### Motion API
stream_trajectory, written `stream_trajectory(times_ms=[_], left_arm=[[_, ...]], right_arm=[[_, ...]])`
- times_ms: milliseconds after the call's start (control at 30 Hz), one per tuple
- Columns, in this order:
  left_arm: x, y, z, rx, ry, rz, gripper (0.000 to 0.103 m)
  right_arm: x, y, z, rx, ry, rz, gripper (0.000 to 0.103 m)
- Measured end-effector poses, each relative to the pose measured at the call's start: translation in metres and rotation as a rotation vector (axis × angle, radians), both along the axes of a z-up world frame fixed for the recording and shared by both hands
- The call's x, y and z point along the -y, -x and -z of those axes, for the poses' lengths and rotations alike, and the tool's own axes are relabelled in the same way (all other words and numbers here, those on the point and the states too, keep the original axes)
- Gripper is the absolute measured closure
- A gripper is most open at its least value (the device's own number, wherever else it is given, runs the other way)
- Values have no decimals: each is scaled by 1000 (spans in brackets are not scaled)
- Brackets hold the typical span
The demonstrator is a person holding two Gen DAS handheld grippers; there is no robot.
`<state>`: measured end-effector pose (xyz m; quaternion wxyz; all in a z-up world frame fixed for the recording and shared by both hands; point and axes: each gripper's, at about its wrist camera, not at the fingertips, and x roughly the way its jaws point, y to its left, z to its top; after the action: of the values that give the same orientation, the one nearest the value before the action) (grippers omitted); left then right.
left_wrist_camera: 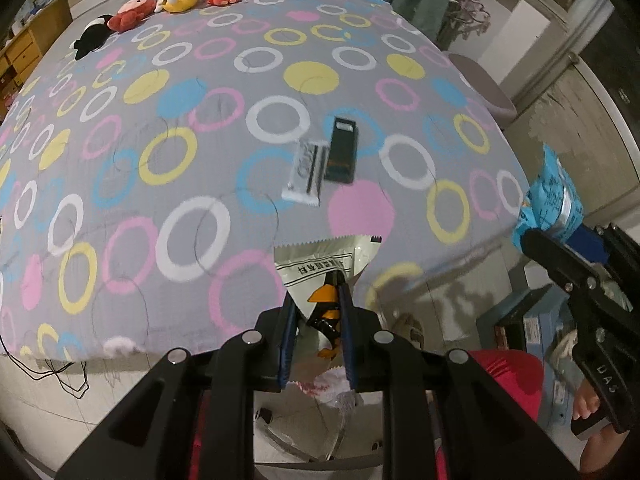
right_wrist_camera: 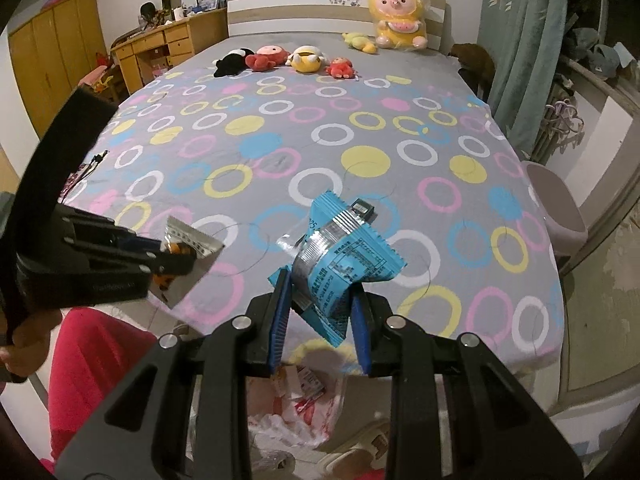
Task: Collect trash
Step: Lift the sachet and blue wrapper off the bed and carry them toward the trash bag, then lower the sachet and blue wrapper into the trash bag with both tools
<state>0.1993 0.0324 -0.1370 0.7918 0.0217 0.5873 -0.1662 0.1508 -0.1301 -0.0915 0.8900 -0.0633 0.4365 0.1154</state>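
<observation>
Two pieces of trash are in hand. The crumpled blue foil snack wrapper [right_wrist_camera: 340,268] sits pinched between the blue pads of the right tongs [right_wrist_camera: 320,300], clamped at its lower half so the printed top flares up and out. The white zigzag-edged sachet with an orange-and-black picture [left_wrist_camera: 324,276] is clamped in the left tongs [left_wrist_camera: 318,312], jaws nearly together on its narrow end, the wide sawtooth edge sticking out ahead.

Both are held off the near edge of the bed with the grey sheet of coloured rings [left_wrist_camera: 200,128], probably so they can be dropped straight down. Below the right tongs, on the floor, lies a white plastic bag with red print and scraps inside [right_wrist_camera: 296,412], the likely target.

Ahead of the left tongs, still lying on the sheet: a flat clear-and-white packet with a dark stick inside [left_wrist_camera: 306,172], touching or just beside a dark green rectangular box [left_wrist_camera: 342,150]. These look like the remaining pickups.

The left view shows those two items plainly; in the right view the blue wrapper hides most of them, only the box top [right_wrist_camera: 362,208] peeking out. The right view alone shows the bag well, plus the row of small plush toys [right_wrist_camera: 280,58] and a big yellow plush [right_wrist_camera: 400,20] by the headboard, far ahead. Each view catches the other tongs at its side.
</observation>
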Motion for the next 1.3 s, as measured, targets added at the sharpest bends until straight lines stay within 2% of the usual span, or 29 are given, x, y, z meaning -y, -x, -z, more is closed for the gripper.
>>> stream_trajectory(times_ms=[300, 567, 900, 1300], left_arm=[[0, 53, 4, 26, -36, 39, 83], [1, 89, 20, -1, -22, 69, 83], [12, 111, 57, -57, -14, 94, 83], [28, 117, 114, -152, -17, 123, 83]], right_arm=[[-21, 55, -2, -5, 5, 17, 75], [-32, 94, 15, -36, -15, 32, 75], [-31, 116, 48, -90, -22, 55, 75], [-12, 113, 103, -174, -42, 120, 75]])
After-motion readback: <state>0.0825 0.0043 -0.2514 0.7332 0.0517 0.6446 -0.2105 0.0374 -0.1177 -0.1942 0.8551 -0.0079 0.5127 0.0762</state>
